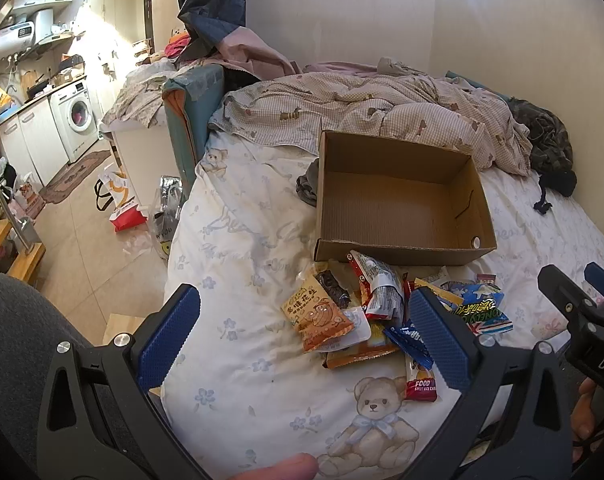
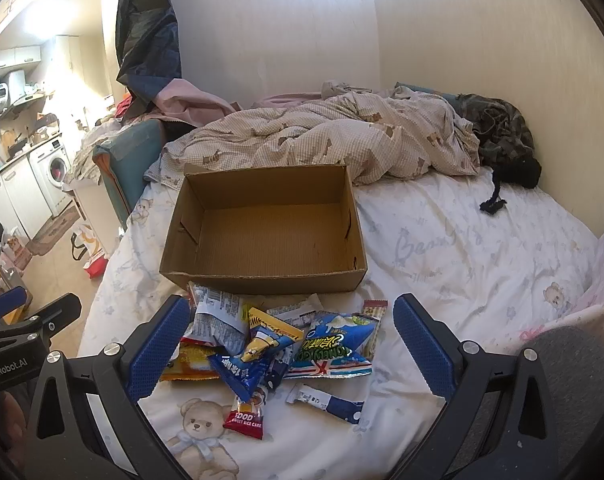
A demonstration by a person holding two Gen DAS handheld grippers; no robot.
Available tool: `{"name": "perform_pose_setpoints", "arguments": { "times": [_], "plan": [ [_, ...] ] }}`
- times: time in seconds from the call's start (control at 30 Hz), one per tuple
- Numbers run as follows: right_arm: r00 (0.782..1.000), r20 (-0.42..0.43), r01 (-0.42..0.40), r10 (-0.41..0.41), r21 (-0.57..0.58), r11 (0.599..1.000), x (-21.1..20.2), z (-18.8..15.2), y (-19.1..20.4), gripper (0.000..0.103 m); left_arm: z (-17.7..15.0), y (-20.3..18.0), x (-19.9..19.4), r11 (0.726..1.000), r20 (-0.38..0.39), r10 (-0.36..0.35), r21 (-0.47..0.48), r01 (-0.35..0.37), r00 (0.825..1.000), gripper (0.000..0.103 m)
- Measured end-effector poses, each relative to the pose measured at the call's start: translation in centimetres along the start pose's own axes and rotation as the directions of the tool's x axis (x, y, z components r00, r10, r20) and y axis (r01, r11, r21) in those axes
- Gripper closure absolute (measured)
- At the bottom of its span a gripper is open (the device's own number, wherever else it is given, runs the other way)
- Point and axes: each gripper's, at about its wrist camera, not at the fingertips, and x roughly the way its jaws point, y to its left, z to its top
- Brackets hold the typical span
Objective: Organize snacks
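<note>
An empty brown cardboard box [image 1: 402, 204] [image 2: 270, 232] stands open on the bed. In front of it lies a pile of snack packets: an orange packet [image 1: 322, 318], a red and white packet [image 1: 378, 288], a blue packet [image 2: 254, 354], a blue-green chip bag [image 2: 338, 344] [image 1: 482, 312], a red rice-cake bar [image 2: 246, 416] and a white-blue bar [image 2: 330, 402]. My left gripper [image 1: 302, 336] is open and empty, held above the pile's left side. My right gripper [image 2: 290, 348] is open and empty, held above the pile.
The bed sheet [image 2: 462, 264] has a bear print. A rumpled duvet [image 2: 334, 136] and dark clothing [image 2: 502, 136] lie behind the box by the wall. The bed's left edge drops to a floor with bags [image 1: 122, 200]. A kitchen with a washing machine [image 1: 76, 116] is far left.
</note>
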Motion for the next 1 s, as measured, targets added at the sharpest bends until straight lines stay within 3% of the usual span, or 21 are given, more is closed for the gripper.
{"name": "perform_pose_setpoints", "arguments": {
  "times": [0.17,0.3,0.4,0.53,0.73,0.87,1.0],
  "plan": [
    [1.0,-0.024,-0.006,0.007,0.03,1.0,0.3,0.2,-0.6,0.0,0.0,0.1,0.2,1.0,-0.017,-0.004,0.003,0.004,1.0,0.0],
    [0.994,-0.088,-0.062,0.07,0.099,0.993,1.5,1.4,-2.4,0.0,1.1,0.4,0.7,1.0,-0.05,-0.019,0.006,0.019,0.999,0.0],
    [0.985,-0.14,-0.074,0.098,0.169,0.983,3.0,2.6,-4.3,0.0,1.8,0.6,1.8,0.999,-0.101,-0.038,-0.008,0.037,0.994,0.0],
    [0.97,-0.222,-0.044,0.099,0.241,0.97,5.5,3.8,-6.7,0.0,1.7,0.5,3.8,1.0,-0.188,-0.008,0.006,0.01,0.982,0.0],
    [0.939,-0.31,-0.035,0.148,0.342,0.939,8.7,3.4,-8.7,0.0,1.8,-0.6,7.8,0.997,-0.344,-0.078,-0.025,0.074,0.936,0.0],
    [0.924,-0.339,-0.045,0.176,0.36,0.932,9.8,2.6,-8.4,0.0,2.7,-3.0,10.8,0.99,-0.416,-0.136,-0.019,0.14,0.899,0.011],
    [0.928,-0.333,-0.045,0.167,0.345,0.938,9.9,2.7,-8.3,0.0,3.5,-5.6,15.7,0.978,-0.504,-0.193,-0.027,0.208,0.842,0.017]
  ]
}}
